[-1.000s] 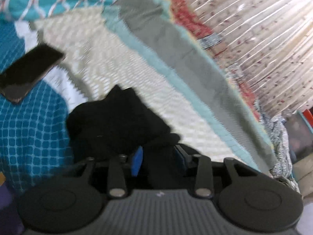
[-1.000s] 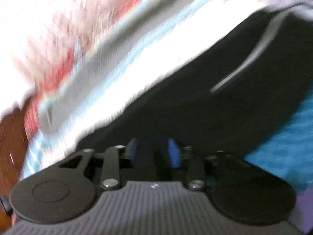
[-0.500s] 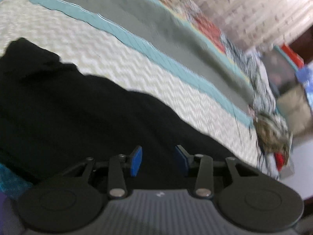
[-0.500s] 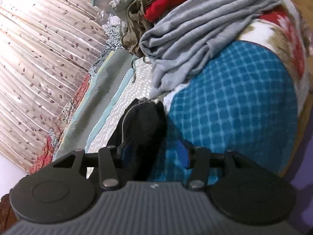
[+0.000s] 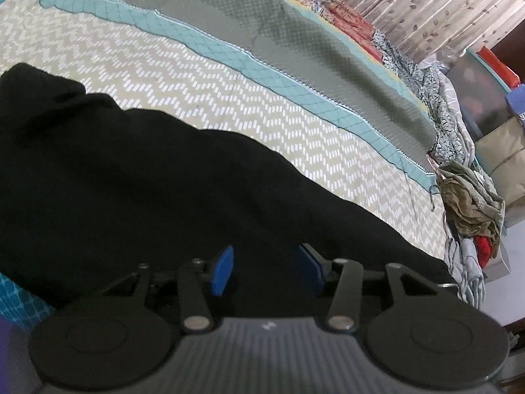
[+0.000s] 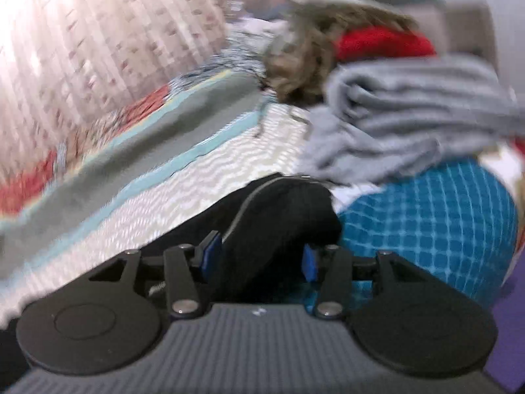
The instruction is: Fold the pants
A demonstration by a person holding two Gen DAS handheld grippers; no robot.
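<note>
Bed (image 5: 203,75): covered by a quilt with a cream chevron centre, a teal quilted band and a grey outer panel. A second cover in a blue grid print (image 6: 436,216) lies at its near edge in the right wrist view.

Curtain (image 5: 426,3): pale, leaf-printed, hangs beyond the far side of the bed.

Black pants (image 5: 137,177): spread flat in a long strip across the chevron quilt, running from upper left to lower right in the left wrist view. In the right wrist view one end (image 6: 282,210) shows a thin grey piping line and sits at the border of the blue grid cover.

Grey folded garment (image 6: 410,111): lies on the bed just past that end of the pants, close beside it. Behind it an olive-brown crumpled piece (image 5: 472,207) and a red item (image 6: 384,41), piled together at the bed's end. Right wrist view is motion-blurred; finer detail not readable.

Cardboard box (image 5: 502,154) and a clear bin with a red lid (image 5: 482,95) stand beyond the pile.

Left tool (image 5: 265,266): blue pads apart and opening, over the black fabric; no pinch visible.

Right tool (image 6: 259,257): pads moderately wide, the pants end bunched between them, neither pad clearly pressing.

No legible writing or labels.
</note>
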